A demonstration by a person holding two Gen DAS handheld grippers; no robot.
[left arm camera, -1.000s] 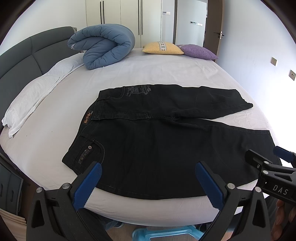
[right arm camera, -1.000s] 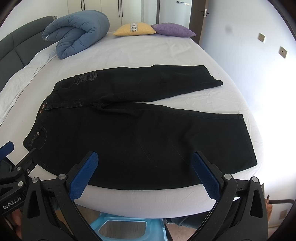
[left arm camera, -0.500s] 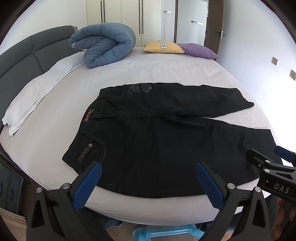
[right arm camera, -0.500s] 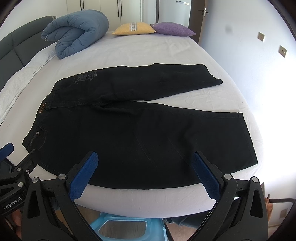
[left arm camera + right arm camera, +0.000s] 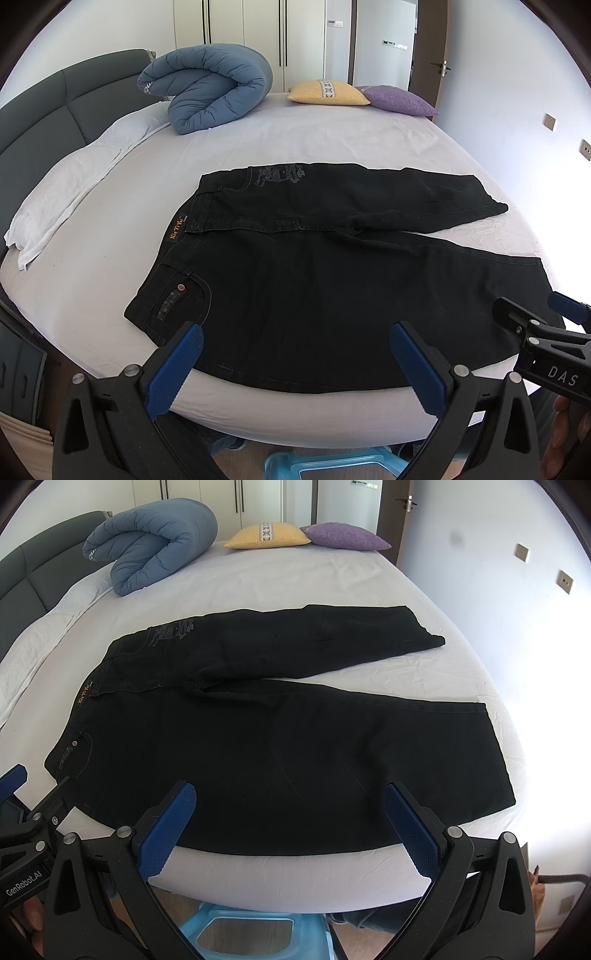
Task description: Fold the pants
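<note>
Black jeans (image 5: 332,280) lie flat on the white bed, waistband to the left, both legs running right and spread apart; they also show in the right wrist view (image 5: 280,738). My left gripper (image 5: 295,336) is open and empty, above the near edge of the bed by the waist end. My right gripper (image 5: 291,801) is open and empty, above the near edge by the near leg. Each gripper shows at the edge of the other's view: the right one (image 5: 546,332), the left one (image 5: 26,805).
A rolled blue duvet (image 5: 207,88), a yellow pillow (image 5: 327,92) and a purple pillow (image 5: 399,99) lie at the far side. A white pillow (image 5: 74,184) and grey headboard (image 5: 55,107) are at left. A blue plastic stool (image 5: 251,934) stands below the bed edge.
Both grippers have drifted slightly; the jeans appear a touch lower and nearer in the views. Nothing was grasped or moved on the bed.
</note>
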